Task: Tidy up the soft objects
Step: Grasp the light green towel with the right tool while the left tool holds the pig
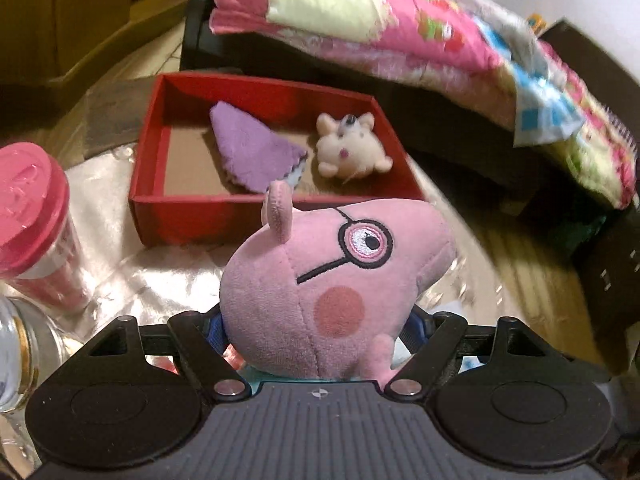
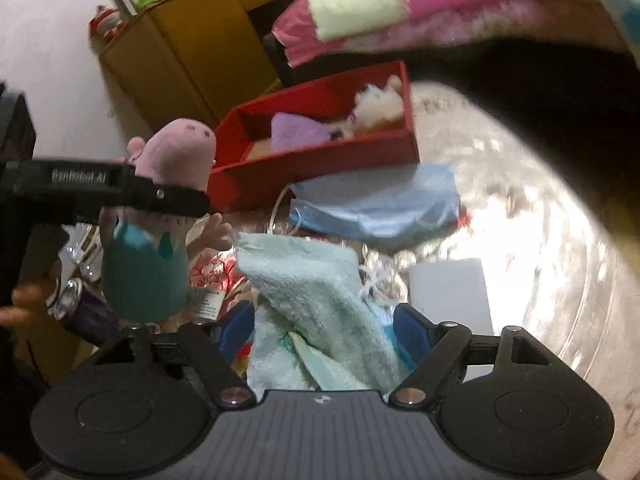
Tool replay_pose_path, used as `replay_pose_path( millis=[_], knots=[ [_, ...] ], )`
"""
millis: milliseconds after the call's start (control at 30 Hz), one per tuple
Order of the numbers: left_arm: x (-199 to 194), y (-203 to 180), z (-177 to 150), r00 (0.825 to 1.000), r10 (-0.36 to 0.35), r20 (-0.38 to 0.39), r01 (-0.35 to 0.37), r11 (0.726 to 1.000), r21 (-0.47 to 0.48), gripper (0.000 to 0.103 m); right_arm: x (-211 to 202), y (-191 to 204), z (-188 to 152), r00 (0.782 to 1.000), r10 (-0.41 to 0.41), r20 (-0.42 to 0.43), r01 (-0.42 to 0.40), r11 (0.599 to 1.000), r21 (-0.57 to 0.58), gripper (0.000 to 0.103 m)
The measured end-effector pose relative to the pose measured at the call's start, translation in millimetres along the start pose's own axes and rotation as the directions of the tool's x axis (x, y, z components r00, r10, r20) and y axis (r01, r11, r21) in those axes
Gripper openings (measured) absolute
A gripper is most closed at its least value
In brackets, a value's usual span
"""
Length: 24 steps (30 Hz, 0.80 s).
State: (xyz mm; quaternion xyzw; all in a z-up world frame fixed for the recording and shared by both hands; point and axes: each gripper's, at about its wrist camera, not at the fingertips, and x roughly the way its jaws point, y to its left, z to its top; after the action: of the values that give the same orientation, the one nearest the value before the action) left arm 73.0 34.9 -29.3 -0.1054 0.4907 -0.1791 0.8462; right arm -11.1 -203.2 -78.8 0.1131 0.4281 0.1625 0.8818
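In the left wrist view, a pink pig toy (image 1: 336, 284) is pinched by the left gripper (image 1: 320, 334), its head turned to the right. Farther away, a red box (image 1: 256, 208) is seen on the shiny worktop (image 1: 120, 240), with a purple cloth (image 1: 252, 148) and a cream plush (image 1: 352, 148) inside. In the right wrist view, a mint towel (image 2: 316, 304) is pinched by the right gripper (image 2: 324, 334). A blue face mask (image 2: 376, 208) lies just beyond it, near the box.

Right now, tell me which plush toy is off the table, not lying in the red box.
The pink pig plush, clamped in the left gripper; the cream plush lies in the red box.
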Motion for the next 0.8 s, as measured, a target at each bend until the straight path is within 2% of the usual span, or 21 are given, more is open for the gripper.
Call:
replay_pose_path(
  millis=[100,167,233,267,367,533,567,667,800],
  knots=[
    [-11,6,8,0.996,-0.074,0.040,0.076,0.996,-0.048,0.077,-15,11,-2,0.998,0.000,0.068,0.004,0.998,-0.055,0.048],
    [-16,4,10,0.993,-0.104,0.049,0.106,0.993,-0.057,0.077,-13,18,-6,0.997,0.019,0.071,-0.012,0.995,-0.097,0.046],
    [-17,-1,8,0.991,-0.124,0.048,0.126,0.991,-0.045,0.077,2,22,-10,1.000,-0.007,0.022,0.010,0.993,-0.117,0.033],
    [-17,-3,7,0.990,-0.134,0.046,0.136,0.990,-0.041,0.077,15,20,-11,0.999,-0.027,-0.019,0.024,0.993,-0.114,0.020],
    [-18,-7,4,0.988,-0.152,0.037,0.153,0.988,-0.028,0.077,40,10,-11,0.994,-0.047,-0.099,0.039,0.996,-0.079,0.016],
    [-13,-8,4,0.988,-0.155,0.021,0.155,0.988,-0.025,0.077,49,8,-12,0.990,-0.082,-0.112,0.068,0.990,-0.120,0.006],
    [-11,-8,4,0.988,-0.151,0.018,0.152,0.988,-0.027,0.077,51,7,-14,0.989,-0.096,-0.115,0.083,0.989,-0.119,0.000],
    [-10,-7,2,0.989,-0.146,0.011,0.147,0.989,-0.027,0.077,46,-1,-12,0.990,-0.075,-0.120,0.067,0.995,-0.069,0.000],
    [-12,-6,2,0.988,-0.153,0.015,0.153,0.988,-0.032,0.077,29,-7,-6,0.996,-0.037,-0.077,0.037,0.999,-0.007,0.000]
  ],
)
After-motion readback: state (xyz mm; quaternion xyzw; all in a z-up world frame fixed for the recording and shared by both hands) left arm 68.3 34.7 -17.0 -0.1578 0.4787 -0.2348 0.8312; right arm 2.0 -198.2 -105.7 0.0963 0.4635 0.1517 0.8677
